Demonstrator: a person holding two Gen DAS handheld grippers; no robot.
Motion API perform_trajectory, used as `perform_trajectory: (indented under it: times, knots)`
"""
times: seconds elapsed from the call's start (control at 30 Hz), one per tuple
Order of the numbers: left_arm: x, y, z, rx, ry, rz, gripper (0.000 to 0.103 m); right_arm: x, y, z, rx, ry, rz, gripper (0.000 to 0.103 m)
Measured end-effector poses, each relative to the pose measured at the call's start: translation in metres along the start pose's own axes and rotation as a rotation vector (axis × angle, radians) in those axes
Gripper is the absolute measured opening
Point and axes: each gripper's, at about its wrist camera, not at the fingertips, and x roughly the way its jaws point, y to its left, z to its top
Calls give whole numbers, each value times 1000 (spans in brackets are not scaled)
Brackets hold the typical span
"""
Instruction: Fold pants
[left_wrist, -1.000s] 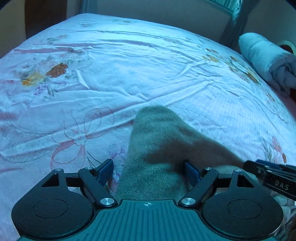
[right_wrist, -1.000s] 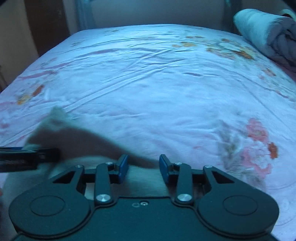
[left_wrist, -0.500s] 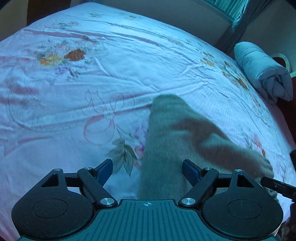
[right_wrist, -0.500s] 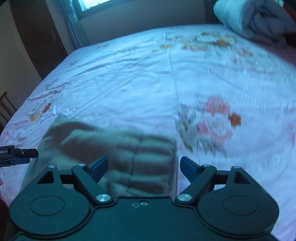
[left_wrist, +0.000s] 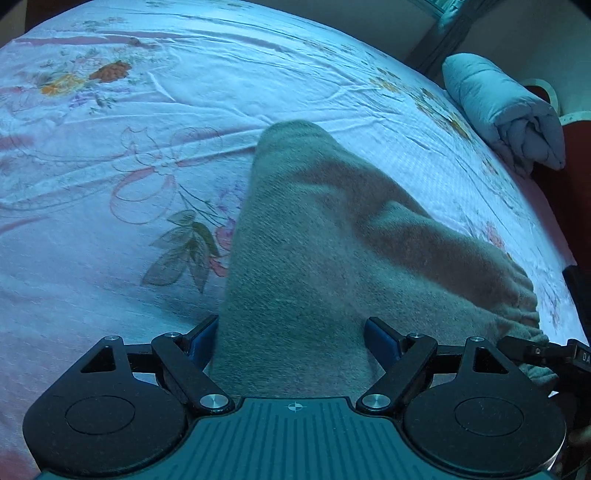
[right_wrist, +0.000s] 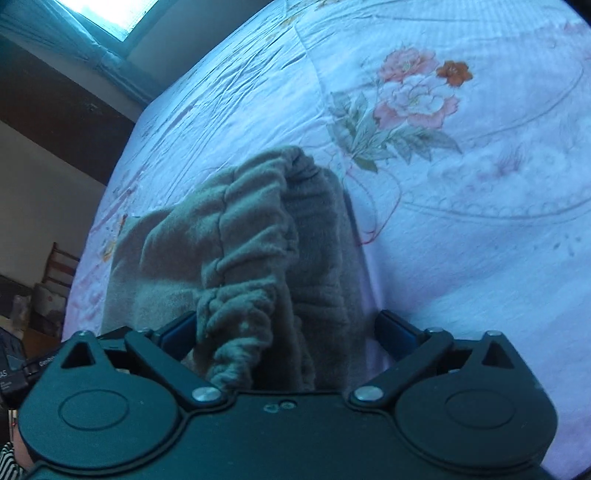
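Note:
Grey fleece pants (left_wrist: 317, 236) lie folded over on a pink floral bed sheet (left_wrist: 110, 206). Their gathered elastic waistband (right_wrist: 251, 236) shows bunched in the right wrist view. My left gripper (left_wrist: 291, 341) is open, its blue pads wide apart on either side of the near end of the pants. My right gripper (right_wrist: 286, 332) is open too, its jaws spread around the waistband end (right_wrist: 236, 332). The right gripper's tip (left_wrist: 532, 350) shows at the right edge of the left wrist view, beside the pants.
A rolled grey-blue quilt (left_wrist: 506, 110) lies at the far right end of the bed. A window (right_wrist: 107, 14) and dark wall lie beyond the bed's left side, with a wooden chair (right_wrist: 59, 266) on the floor there.
The right gripper opened from narrow to wide and swung round to the waistband end. The left gripper stayed open and drew closer over the pants.

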Motion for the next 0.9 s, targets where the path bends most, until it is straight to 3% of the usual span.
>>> perform_trajectory:
  times: [0.17, 0.3, 0.47, 0.63, 0.77, 0.83, 0.9]
  knots:
    - [0, -11, -4, 8, -15, 17, 78, 10, 15, -4, -38, 11, 22, 94]
    - [-7, -19, -7, 36, -38, 38, 65, 6, 17, -12, -50, -35, -4, 65]
    - [-17, -31, -9, 95, -80, 92, 44, -1, 17, -12, -51, -62, 7, 49]
    - [-18, -40, -13, 149, -103, 129, 43, -1, 16, -14, -89, -64, -9, 51]
    - [-13, -39, -11, 145, -95, 135, 43, 12, 13, -11, -85, -21, 14, 75]
    - [-16, -38, -11, 122, -105, 130, 40, 14, 20, -9, -98, -14, -12, 69]
    - [-23, -41, -14, 137, -133, 127, 34, 7, 25, -10, -106, -38, -19, 50]
